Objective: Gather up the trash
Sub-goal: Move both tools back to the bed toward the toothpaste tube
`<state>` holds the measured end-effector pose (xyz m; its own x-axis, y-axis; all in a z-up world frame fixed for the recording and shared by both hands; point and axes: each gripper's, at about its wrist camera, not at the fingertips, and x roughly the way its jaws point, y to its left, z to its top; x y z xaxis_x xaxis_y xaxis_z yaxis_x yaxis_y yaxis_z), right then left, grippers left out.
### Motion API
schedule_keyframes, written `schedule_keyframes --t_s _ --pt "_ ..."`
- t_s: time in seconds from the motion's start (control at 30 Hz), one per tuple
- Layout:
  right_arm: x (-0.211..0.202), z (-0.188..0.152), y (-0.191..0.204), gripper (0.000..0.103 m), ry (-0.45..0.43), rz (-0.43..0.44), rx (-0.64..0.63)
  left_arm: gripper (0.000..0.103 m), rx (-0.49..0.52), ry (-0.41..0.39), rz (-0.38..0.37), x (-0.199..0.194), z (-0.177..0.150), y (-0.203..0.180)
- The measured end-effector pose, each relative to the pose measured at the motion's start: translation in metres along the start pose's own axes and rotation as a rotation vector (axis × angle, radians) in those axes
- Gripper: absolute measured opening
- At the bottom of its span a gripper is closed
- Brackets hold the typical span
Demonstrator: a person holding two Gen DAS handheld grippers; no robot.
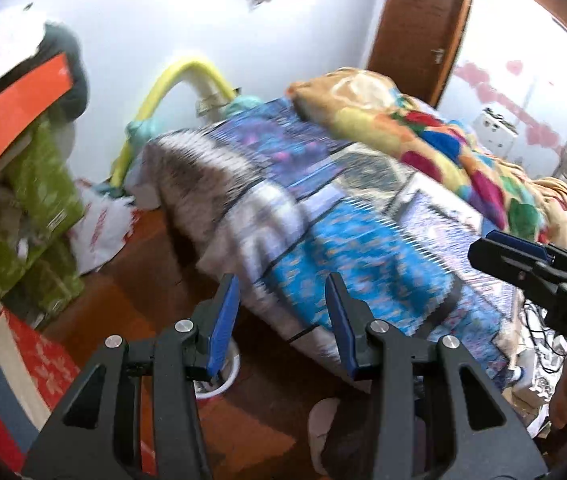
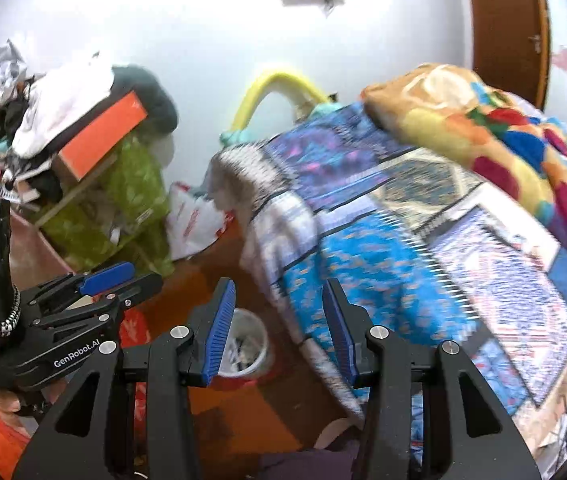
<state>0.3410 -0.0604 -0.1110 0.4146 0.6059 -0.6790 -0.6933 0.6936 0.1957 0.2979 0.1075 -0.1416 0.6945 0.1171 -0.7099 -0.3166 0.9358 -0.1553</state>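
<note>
My left gripper (image 1: pixel 281 320) is open, its blue pads apart with nothing between them, held over the floor at the foot of a bed. My right gripper (image 2: pixel 277 328) is open and empty as well. Each shows in the other's view: the right gripper (image 1: pixel 483 250) at the right edge, the left gripper (image 2: pixel 139 276) at the lower left. A small white bin (image 2: pixel 245 344) with a red base stands on the wooden floor below the grippers, with scraps inside. In the left wrist view the bin (image 1: pixel 230 368) is mostly hidden behind a finger. A crumpled white plastic bag (image 2: pixel 193 220) with red print lies by the wall.
A bed with a patchwork cover (image 1: pixel 343 208) and a colourful blanket (image 1: pixel 423 128) fills the right side. Green boxes (image 1: pixel 23 208), an orange box (image 2: pixel 103 136) and piled clothes crowd the left. A slipper (image 1: pixel 319 420) lies on the floor. Cables (image 1: pixel 543 332) trail at the right.
</note>
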Motion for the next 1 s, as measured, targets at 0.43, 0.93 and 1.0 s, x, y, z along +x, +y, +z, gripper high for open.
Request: schedule_keyframes --t_s 0.43,0.93,1.0 --pt "-0.052 -0.018 -0.119 0.042 -0.069 -0.203 0.113 0.055 0.168 0.014 -0.154 0.041 0.036 -0.140" --pt "-0.021 -0.052 -0.256 0.042 0.019 -0.332 0.314 0.055 0.248 0.117 -0.229 0.160 0.057 -0.231" --pt "-0.014 -0.052 -0.267 0.042 0.027 -0.329 0.332 0.055 0.246 0.142 -0.225 0.182 0.062 -0.238"
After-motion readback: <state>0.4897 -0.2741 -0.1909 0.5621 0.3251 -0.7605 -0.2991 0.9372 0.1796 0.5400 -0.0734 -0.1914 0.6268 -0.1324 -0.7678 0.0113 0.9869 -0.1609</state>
